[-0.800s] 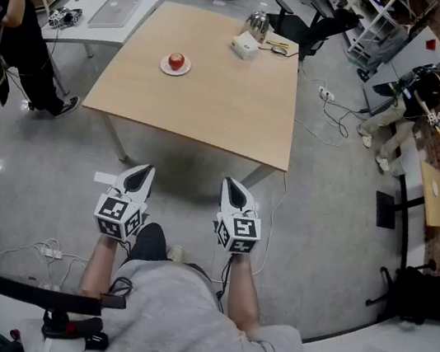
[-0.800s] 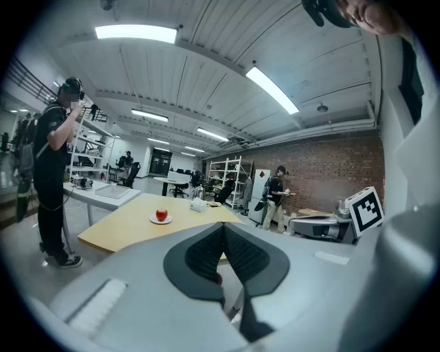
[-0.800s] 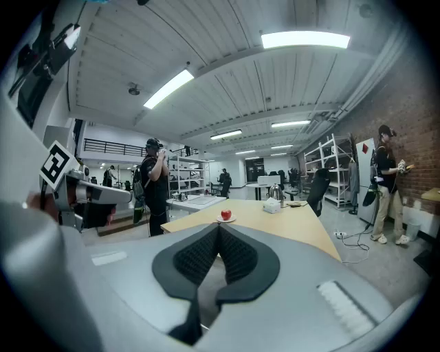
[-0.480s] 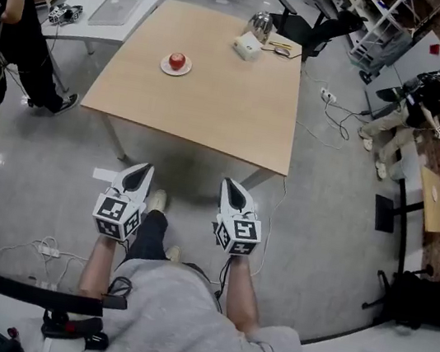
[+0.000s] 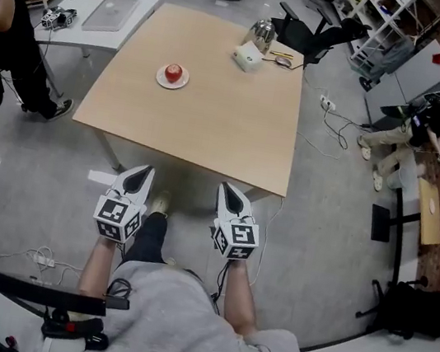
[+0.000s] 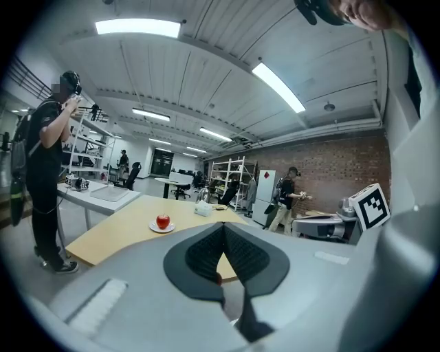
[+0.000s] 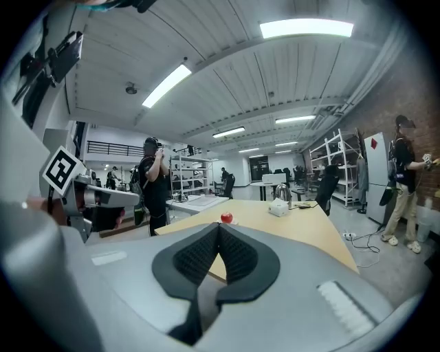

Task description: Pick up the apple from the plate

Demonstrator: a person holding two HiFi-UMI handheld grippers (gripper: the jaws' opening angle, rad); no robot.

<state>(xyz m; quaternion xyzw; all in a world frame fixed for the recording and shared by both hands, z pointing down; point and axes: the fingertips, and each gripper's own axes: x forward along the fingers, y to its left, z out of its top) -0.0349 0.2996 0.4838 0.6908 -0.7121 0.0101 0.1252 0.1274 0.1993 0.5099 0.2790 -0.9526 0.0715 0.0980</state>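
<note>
Bright ceiling strips (image 6: 137,27); sharp views — fisheye-warped edges

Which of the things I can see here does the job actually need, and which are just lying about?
Part of the job:
apple
plate under it
left gripper and right gripper, both shut and empty

Just lying about:
white box
metal kettle
laptop

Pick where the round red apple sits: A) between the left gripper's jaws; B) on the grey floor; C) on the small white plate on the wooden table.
C: the round red apple rests on the small white plate atop the light wooden table.
</note>
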